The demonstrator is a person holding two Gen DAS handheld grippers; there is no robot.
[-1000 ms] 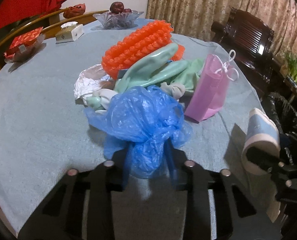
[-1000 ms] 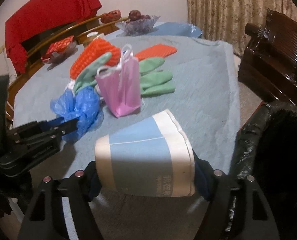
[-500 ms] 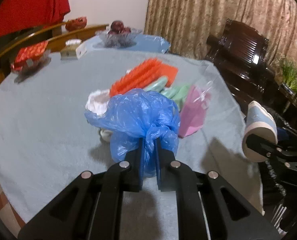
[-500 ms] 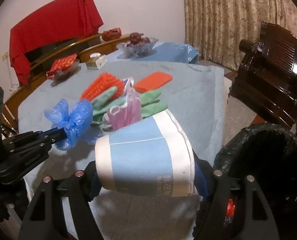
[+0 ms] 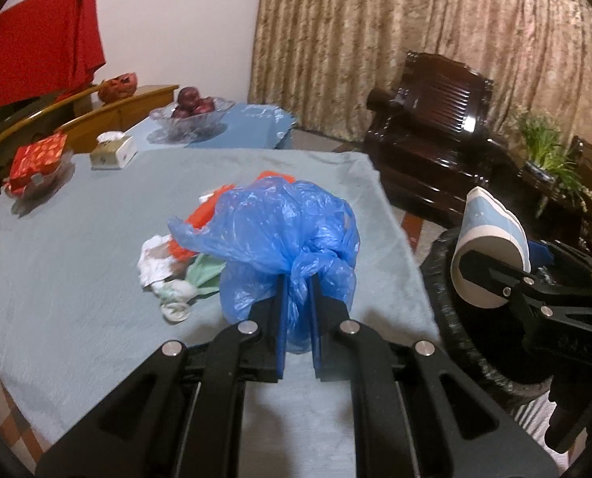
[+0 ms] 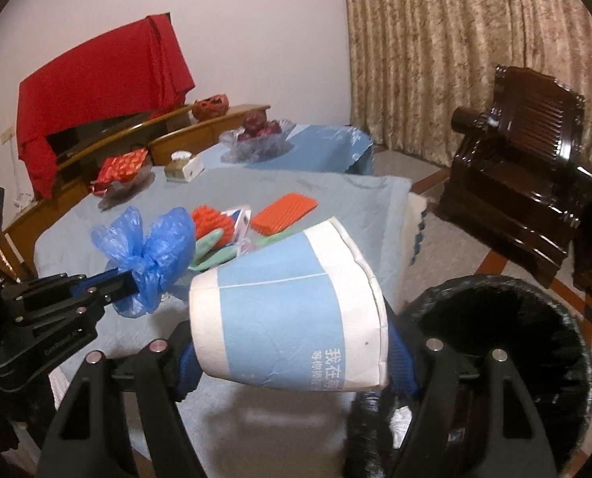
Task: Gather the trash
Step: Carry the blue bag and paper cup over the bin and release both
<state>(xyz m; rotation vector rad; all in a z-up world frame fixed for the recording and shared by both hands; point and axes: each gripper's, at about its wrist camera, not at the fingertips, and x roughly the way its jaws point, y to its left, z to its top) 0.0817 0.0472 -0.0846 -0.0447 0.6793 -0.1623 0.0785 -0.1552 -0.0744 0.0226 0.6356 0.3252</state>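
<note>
Bench draped in pale blue cloth, more litter left on it: green gloves, orange pads, white crumpled scrap. Beside its edge, black-lined bin standing open-mouthed, placed close for short carries. Paper cup lying sideways, squeezed across its wall by the right gripper, raised near the bin rim, likely for dropping. Blue plastic bag pinched at its bunched neck by the left gripper, lifted clear of the cloth.
</note>
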